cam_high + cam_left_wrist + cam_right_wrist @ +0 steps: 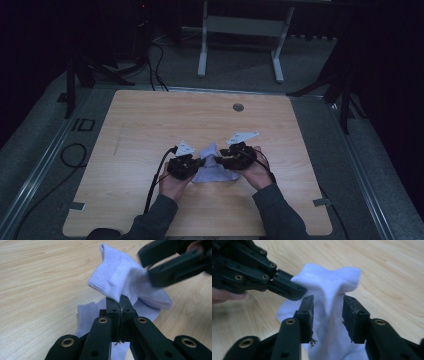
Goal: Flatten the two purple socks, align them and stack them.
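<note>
High view: pale lavender socks [212, 165] are lying bunched on the wooden table [150, 130], near its front middle, between the left gripper [199, 163] and right gripper [218, 161]; their long axis is unclear.

Left gripper view: jaws are pressing together, pinching a ribbed cuff.

Right gripper view: jaws are standing spread around raised fabric.

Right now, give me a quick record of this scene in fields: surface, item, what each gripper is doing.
surface: wooden table
item: pale lilac sock, bunched and partly lifted, with more lilac fabric lying flat beneath it
left gripper: jaws shut, pinching the sock's edge
right gripper: jaws open, sock fabric between them, not yet clamped
position: both grippers meet at the sock, near the table's front middle
</note>
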Demonstrator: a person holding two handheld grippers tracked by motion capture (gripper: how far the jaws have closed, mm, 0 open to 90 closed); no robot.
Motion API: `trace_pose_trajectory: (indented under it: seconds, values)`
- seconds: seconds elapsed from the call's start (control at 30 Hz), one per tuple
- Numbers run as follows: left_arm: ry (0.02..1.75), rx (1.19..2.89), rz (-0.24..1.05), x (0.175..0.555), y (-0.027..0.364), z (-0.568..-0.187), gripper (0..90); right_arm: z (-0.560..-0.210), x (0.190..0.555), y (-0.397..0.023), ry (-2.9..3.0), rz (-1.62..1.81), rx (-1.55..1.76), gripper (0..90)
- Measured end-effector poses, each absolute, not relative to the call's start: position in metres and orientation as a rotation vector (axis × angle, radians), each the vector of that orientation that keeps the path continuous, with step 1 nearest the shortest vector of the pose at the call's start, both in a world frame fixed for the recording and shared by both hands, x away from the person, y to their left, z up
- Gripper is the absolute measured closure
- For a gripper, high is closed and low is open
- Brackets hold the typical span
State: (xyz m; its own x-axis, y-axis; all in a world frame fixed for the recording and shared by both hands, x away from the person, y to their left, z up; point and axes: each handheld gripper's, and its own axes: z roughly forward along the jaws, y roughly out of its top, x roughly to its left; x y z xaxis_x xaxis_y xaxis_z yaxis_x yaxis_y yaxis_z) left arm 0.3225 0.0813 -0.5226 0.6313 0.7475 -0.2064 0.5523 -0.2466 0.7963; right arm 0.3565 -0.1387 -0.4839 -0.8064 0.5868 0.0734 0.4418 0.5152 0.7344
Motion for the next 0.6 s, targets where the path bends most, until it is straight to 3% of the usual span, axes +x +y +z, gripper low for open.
trace_pose_trajectory:
  seconds: [0.23, 0.5, 0.6]
  values:
    - [1.032, 1.933, 0.276, 0.323, 0.083, -0.522, 88.9, -0.477, 0.357, -0.163, 2.499, 1.21, 0.952, 60.3]
    - [1.03, 1.937, 0.282, 0.322, 0.083, -0.522, 88.8, -0.518, 0.368, -0.181, 2.584, 0.989, 1.144, 58.5]
    - [1.032, 1.944, 0.275, 0.322, 0.085, -0.523, 88.8, -0.531, 0.371, -0.184, 2.621, 0.973, 1.183, 65.1]
